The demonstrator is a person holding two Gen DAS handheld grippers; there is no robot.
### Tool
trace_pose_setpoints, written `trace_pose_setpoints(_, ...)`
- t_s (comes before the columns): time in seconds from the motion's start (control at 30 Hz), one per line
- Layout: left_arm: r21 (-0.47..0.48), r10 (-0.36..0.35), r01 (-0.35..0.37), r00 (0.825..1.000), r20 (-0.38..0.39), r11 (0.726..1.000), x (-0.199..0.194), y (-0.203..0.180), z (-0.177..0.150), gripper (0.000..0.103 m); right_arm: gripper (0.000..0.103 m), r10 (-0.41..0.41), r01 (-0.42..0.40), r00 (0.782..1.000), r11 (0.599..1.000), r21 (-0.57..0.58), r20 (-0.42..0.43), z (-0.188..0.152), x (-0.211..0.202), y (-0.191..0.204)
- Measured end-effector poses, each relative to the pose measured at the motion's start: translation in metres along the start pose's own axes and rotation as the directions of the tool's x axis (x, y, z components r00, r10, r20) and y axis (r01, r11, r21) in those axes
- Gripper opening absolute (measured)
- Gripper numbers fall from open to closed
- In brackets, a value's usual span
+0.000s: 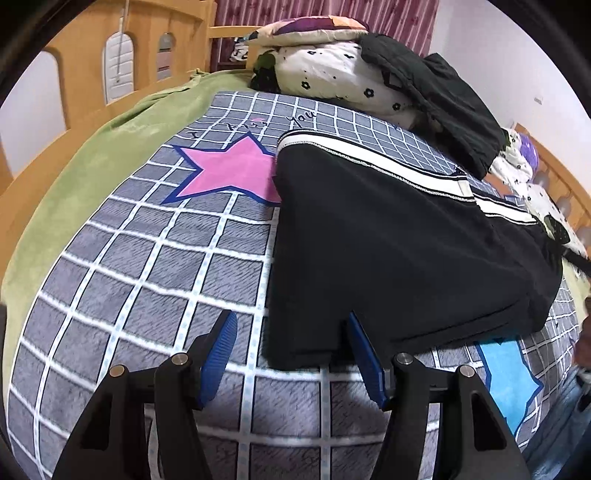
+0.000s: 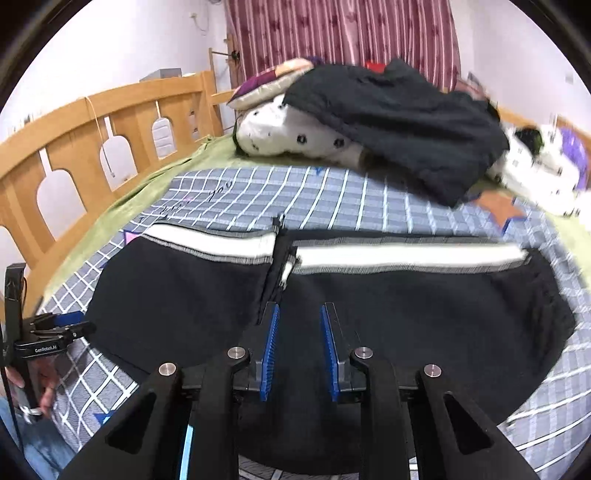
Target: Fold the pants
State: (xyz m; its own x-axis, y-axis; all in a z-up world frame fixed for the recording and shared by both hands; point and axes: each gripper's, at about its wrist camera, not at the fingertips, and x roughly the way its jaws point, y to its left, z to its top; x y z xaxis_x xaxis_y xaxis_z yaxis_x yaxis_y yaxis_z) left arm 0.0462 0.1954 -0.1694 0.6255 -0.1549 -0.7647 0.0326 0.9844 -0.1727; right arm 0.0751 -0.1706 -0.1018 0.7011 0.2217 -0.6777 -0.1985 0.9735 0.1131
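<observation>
Black pants (image 1: 388, 251) with a white stripe along one edge lie folded and flat on a bed, spread across a grey blanket (image 1: 147, 295) checked with white lines. The blanket carries a pink star (image 1: 229, 173) just to the left of the pants and a blue star (image 1: 506, 380) partly tucked under their near right corner. In the left wrist view, the left gripper (image 1: 291, 328) hovers low at the near edge of the pants with its blue ribbed jaws spread apart; the right-hand jaw sits against a notch in the cloth edge, the left-hand jaw stands over bare blanket, and nothing is pinched between them. In the right wrist view, the right gripper (image 2: 300, 314) hangs above the middle of the pants (image 2: 406, 314), its jaws parted by a narrow gap and holding nothing. That same view shows the left gripper (image 2: 70, 325) at the far left edge, by the pants' corner, with a person's hand (image 2: 44, 391) on its handle. At the far end of the bed sit a white flowered quilt (image 1: 332, 77) with a pillow on top and a second dark garment (image 1: 436, 99) draped over it. A green sheet (image 1: 96, 147) shows beneath the blanket, beside a wooden bed rail (image 2: 74, 133), with a striped maroon curtain (image 2: 343, 33) behind.
</observation>
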Motion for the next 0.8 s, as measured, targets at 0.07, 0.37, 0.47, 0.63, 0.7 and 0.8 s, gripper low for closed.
trace_pose_setpoints(0.07,-0.020,-0.034,0.034,0.999,0.002,0.999,-0.007,0.002,-0.004,0.057,0.022,0.027,-0.026,0.999,0.999,0.029,-0.038,-0.009,0.012,-0.005)
trace_pose_setpoints(0.37,-0.158,-0.138,0.141,0.990,0.025,0.977,-0.013,0.004,-0.006,0.059,0.023,0.016,-0.013,0.993,1.000,0.028,-0.114,-0.026,0.038,-0.026)
trace_pose_setpoints(0.47,-0.186,-0.081,0.082,0.997,0.014,0.979,0.003,0.003,-0.001,0.059,0.023,-0.012,0.015,0.991,1.000,0.023,-0.133,-0.035,0.045,-0.035)
trace_pose_setpoints(0.63,-0.248,-0.101,0.104,0.995,0.026,0.963,0.024,0.009,0.001,0.059,0.023,-0.021,0.027,0.989,0.999,0.039,-0.145,-0.049,0.052,-0.043)
trace_pose_setpoints(0.7,-0.235,-0.089,0.095,0.995,0.034,0.967,0.025,0.006,0.000,0.059,0.022,-0.028,0.033,0.990,0.999,0.030,-0.138,-0.050,0.052,-0.042)
trace_pose_setpoints(0.8,-0.236,-0.071,0.086,0.995,0.069,0.968,0.026,0.002,-0.002,0.059,0.023,-0.029,0.034,0.991,0.999,0.036,-0.133,-0.052,0.053,-0.043)
